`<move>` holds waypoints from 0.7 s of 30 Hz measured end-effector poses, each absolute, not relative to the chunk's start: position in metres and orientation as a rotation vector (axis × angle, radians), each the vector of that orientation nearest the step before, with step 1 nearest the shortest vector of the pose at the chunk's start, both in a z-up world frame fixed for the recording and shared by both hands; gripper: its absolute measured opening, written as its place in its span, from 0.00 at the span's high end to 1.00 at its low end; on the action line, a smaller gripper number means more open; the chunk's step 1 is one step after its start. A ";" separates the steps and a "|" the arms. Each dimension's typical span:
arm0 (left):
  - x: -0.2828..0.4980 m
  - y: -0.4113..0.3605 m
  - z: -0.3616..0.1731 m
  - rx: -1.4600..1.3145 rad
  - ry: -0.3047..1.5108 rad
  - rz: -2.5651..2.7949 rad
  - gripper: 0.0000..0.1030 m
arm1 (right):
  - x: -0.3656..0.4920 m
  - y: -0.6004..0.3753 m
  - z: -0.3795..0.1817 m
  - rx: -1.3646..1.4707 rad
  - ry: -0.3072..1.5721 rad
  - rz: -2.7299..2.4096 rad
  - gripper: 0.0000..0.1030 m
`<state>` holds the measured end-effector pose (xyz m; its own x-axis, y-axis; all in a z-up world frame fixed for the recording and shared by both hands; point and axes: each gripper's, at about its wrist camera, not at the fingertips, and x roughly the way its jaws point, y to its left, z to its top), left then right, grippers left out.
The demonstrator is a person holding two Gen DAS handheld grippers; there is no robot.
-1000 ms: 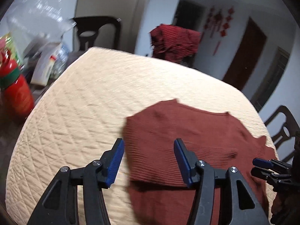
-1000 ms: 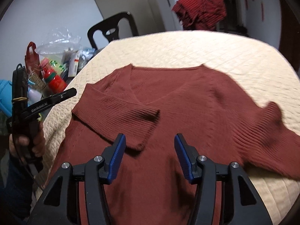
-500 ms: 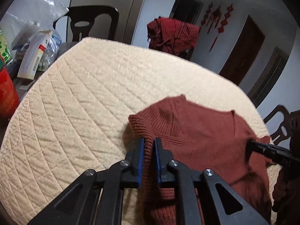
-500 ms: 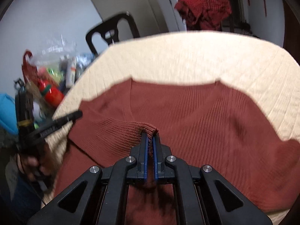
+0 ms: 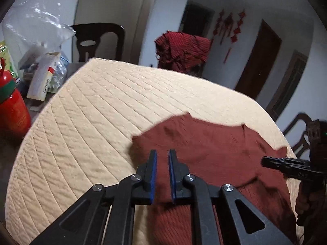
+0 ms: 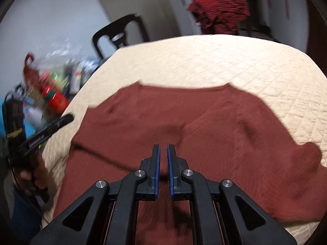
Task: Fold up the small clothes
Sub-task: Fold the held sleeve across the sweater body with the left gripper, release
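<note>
A rust-red ribbed sweater (image 5: 214, 153) (image 6: 224, 132) lies face up on the cream quilted table cover (image 5: 102, 112) (image 6: 235, 61). My left gripper (image 5: 162, 155) is shut on the sweater's left edge, with red knit showing in the thin slit between its blue pads. It also shows at the left of the right wrist view, left gripper (image 6: 51, 128), held by a hand. My right gripper (image 6: 162, 149) pinches the cuff of the sleeve folded across the chest; its jaws are opening slightly with fabric between them. The right gripper (image 5: 286, 165) enters the left wrist view from the right.
A dark red garment (image 5: 181, 51) (image 6: 220, 10) hangs over a chair behind the table. A black chair (image 5: 98, 40) (image 6: 118, 32) stands at the back left, another chair (image 5: 300, 130) at the right. Clutter sits left of the cover: a red bottle (image 5: 12, 110) (image 6: 57, 100), a box (image 5: 43, 77), a plastic bag.
Both grippers went from wide open to shut: the left closed on the sweater's left edge, the right on the folded sleeve's cuff. The sleeve now looks drawn toward the right gripper.
</note>
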<state>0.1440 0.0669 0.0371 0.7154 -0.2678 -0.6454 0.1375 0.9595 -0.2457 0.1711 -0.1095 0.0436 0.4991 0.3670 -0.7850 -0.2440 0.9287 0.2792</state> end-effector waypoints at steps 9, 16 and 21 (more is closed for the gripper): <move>0.142 0.062 0.011 -0.177 0.851 -0.222 0.87 | 0.164 -0.113 0.028 0.086 1.043 0.339 0.94; 0.120 0.062 0.022 -0.189 0.832 -0.233 0.77 | 0.135 -0.132 0.032 0.092 1.019 0.319 0.93; 0.113 0.052 0.028 -0.171 0.821 -0.244 0.69 | 0.112 -0.159 0.034 0.148 0.993 0.287 0.72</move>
<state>0.1128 0.0518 0.0276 0.6559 -0.2802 -0.7009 0.1484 0.9583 -0.2442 0.1117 -0.1588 0.0344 0.5127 0.3050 -0.8025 -0.1709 0.9523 0.2527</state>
